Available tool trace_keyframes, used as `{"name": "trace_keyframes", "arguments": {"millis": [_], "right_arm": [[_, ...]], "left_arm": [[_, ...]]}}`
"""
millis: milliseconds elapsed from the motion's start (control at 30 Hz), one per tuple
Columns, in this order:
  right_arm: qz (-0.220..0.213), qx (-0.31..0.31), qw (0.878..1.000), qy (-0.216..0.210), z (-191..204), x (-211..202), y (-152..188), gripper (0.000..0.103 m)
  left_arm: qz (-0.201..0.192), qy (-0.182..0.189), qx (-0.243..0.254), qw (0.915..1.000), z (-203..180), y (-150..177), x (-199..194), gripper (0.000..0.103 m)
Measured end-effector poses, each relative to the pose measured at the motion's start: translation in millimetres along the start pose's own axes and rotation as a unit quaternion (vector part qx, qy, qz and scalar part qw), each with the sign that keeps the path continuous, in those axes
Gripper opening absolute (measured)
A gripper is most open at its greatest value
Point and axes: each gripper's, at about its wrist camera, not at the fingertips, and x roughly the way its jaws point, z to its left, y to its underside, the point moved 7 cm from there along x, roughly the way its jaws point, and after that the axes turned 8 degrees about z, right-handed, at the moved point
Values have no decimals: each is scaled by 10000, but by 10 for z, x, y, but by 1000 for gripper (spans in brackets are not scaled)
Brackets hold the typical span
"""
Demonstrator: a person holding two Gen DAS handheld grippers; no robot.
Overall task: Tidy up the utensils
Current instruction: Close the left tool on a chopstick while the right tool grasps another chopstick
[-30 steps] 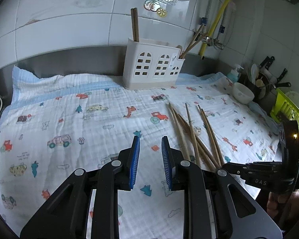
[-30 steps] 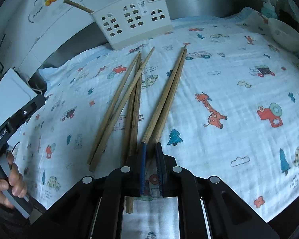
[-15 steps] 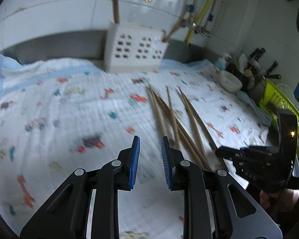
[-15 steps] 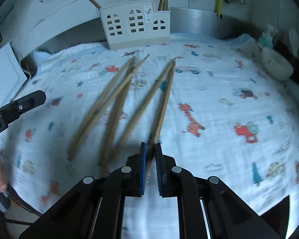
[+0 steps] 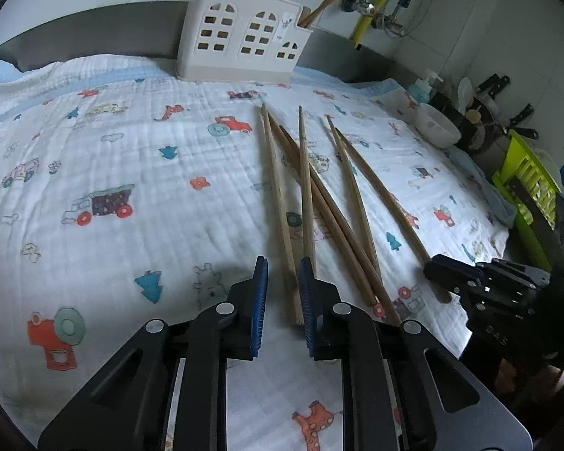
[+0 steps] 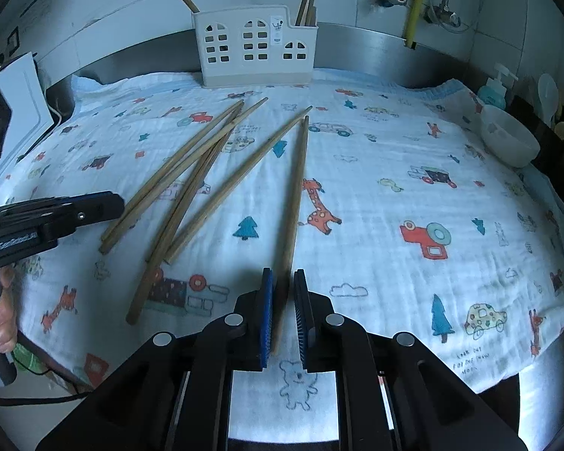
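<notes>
Now, on the white picture cloth, far from the white plastic holder, your right gripper has pulled one long wooden chopstick right, fingers apart around it. Your left gripper, open too, has reached the chopstick pile.

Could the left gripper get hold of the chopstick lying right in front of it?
Probably yes. The left gripper is open and its jaws already stand on either side of the near end of that chopstick. Nothing lies over that end, though a neighbouring chopstick sits close beside it.
</notes>
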Motion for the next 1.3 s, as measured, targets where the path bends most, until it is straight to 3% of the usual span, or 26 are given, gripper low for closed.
{"name": "trace_keyframes", "arguments": {"millis": [433, 533, 833, 1100, 1300], "right_arm": [[-113, -51, 9996, -246, -6, -17, 28, 14], [-157, -140, 9995, -224, -10, -17, 32, 13], [-311, -169, 9988, -331, -37, -19, 54, 11], [-529, -83, 9977, -425, -181, -194, -11, 8], [-1210, -306, 9918, -272, -295, -687, -311, 7]], "left_arm": [[-66, -618, 125, 9980, -86, -75, 100, 12], [-63, -757, 77, 9971, -54, -98, 106, 6], [-110, -1075, 89, 9941, -99, -89, 118, 6], [-114, -800, -89, 9967, -79, -142, 67, 5], [-500, -602, -27, 9969, -180, -306, -201, 5]]}}
